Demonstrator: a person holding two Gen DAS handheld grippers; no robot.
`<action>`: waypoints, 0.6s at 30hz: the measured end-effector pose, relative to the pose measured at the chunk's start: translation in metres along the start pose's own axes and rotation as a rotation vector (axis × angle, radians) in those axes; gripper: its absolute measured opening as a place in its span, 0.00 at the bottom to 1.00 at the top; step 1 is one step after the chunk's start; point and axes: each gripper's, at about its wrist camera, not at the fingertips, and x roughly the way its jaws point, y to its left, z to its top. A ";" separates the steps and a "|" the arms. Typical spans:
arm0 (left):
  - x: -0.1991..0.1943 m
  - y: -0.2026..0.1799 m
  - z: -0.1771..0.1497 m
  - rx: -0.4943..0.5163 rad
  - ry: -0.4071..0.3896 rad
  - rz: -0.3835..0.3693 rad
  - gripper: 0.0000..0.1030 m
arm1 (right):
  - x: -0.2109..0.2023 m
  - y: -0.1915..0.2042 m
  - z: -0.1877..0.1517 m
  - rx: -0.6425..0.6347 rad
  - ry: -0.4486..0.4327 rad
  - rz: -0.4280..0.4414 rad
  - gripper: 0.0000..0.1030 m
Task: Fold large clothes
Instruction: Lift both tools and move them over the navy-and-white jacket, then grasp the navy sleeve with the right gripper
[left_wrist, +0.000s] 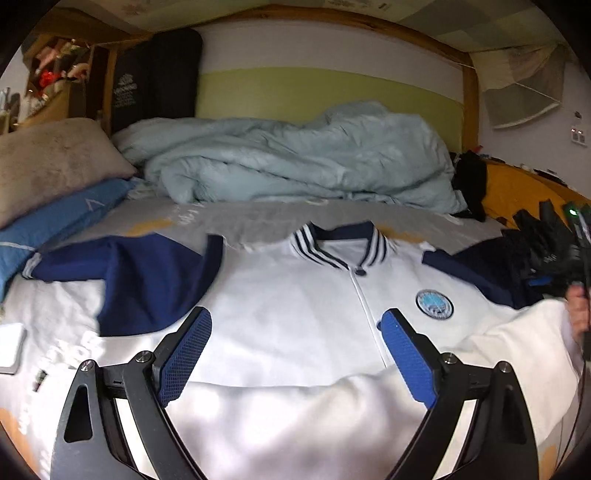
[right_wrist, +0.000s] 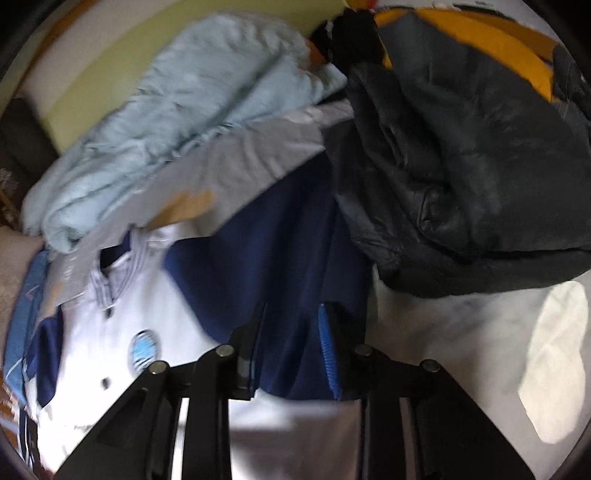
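bed (left_wrist: 236, 218) | on it: jacket (left_wrist: 295, 306), duvet (left_wrist: 295, 162), pillow (left_wrist: 51, 162)

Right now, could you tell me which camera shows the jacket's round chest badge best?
The left wrist view: the round chest badge is sharp and unobstructed there. In the right wrist view it is blurred, at the frame's lower left.

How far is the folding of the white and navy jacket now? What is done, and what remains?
Done: the jacket lies front up on the bed, and one navy sleeve is already folded across the chest. In hand: the right gripper has the other navy sleeve between its pads; whether they press is unclear. The left gripper hovers open over the front, holding nothing. Left: bring that sleeve in, then fold the body.
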 end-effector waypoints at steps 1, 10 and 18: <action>0.003 -0.001 -0.004 0.014 -0.011 0.007 0.90 | 0.005 -0.001 0.002 0.000 0.001 -0.015 0.25; 0.011 -0.007 -0.018 0.065 -0.053 0.034 0.90 | 0.039 -0.006 0.015 -0.017 -0.033 -0.152 0.17; 0.013 -0.009 -0.019 0.077 -0.038 0.023 0.90 | -0.001 -0.007 0.008 -0.045 -0.118 -0.004 0.04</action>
